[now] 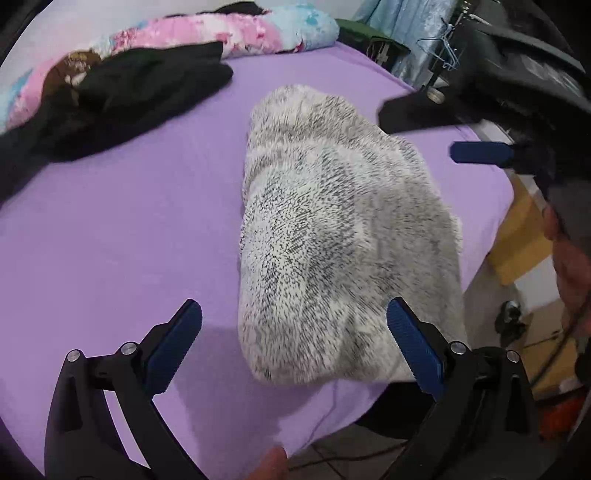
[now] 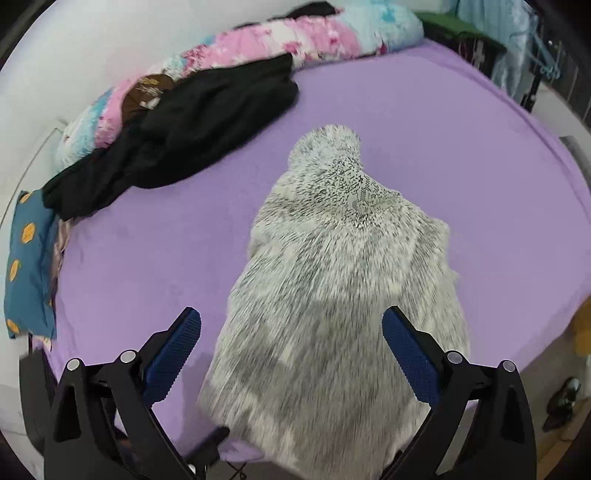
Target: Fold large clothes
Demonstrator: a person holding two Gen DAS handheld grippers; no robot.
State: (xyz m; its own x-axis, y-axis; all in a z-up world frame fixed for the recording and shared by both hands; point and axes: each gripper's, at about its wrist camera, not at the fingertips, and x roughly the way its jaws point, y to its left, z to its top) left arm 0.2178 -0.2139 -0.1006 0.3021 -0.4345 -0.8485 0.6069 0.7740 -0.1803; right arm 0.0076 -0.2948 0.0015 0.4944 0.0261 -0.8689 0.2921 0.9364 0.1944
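The fuzzy grey garment (image 2: pixel 332 314) is smearing with blur near my jaws, its near end running off the bottom edge.

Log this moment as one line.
left gripper: open, empty | right gripper: open, empty | grey fleece: folded bundle on purple bed

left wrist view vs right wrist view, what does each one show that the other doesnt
Only the left wrist view shows the right gripper, open, off to the side above the bed's edge. Only the right wrist view shows a blue pillow with orange dots at the far left. Both show the fuzzy grey garment bundled on the purple sheet, the black clothes and the pink floral blanket.
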